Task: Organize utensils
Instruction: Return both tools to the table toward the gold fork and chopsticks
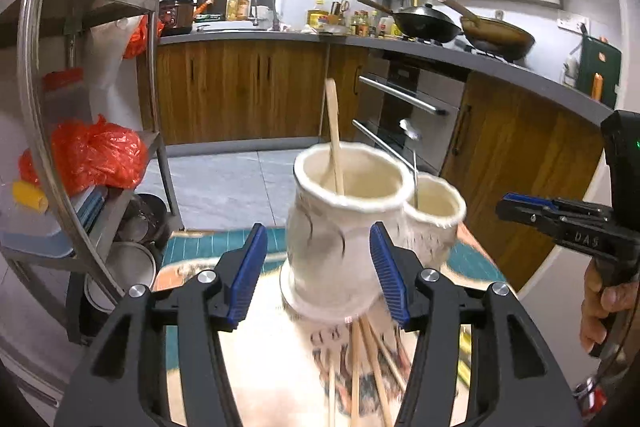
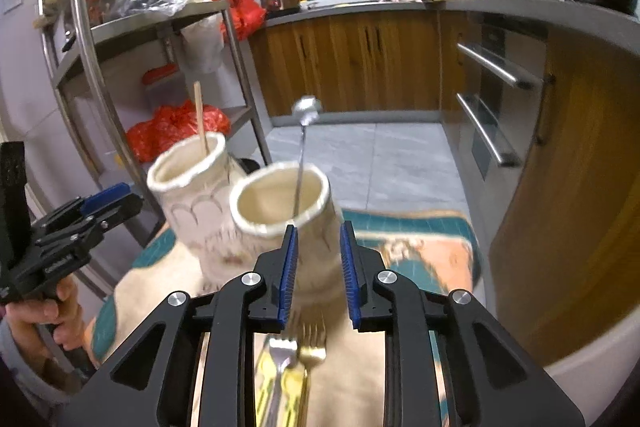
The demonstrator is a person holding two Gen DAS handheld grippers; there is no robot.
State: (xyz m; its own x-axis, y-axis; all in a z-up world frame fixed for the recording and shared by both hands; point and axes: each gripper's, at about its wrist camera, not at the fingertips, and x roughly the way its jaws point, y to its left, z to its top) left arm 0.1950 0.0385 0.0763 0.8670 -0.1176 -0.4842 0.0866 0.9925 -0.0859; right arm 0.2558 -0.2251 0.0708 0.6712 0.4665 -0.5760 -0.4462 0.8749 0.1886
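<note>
Two cream ceramic holders stand side by side on a patterned mat. The left holder (image 1: 340, 227) (image 2: 188, 183) has one wooden chopstick (image 1: 334, 135) (image 2: 200, 119) upright in it. The right holder (image 1: 434, 219) (image 2: 288, 223) has a metal spoon (image 1: 412, 147) (image 2: 304, 131) in it. My left gripper (image 1: 320, 275) is open and empty in front of the left holder, above several loose chopsticks (image 1: 368, 367). My right gripper (image 2: 318, 275) is open and empty in front of the right holder, above a silver fork (image 2: 280, 359) and a gold fork (image 2: 310, 359). Each gripper shows in the other's view (image 1: 520, 205) (image 2: 108, 195).
A steel shelf rack (image 1: 92, 131) (image 2: 160, 39) with red bags and pots stands at the left. Wooden cabinets (image 1: 240, 87), an oven (image 1: 408, 115) and a worktop with woks (image 1: 432, 19) run behind. The mat (image 2: 420, 251) covers the small table.
</note>
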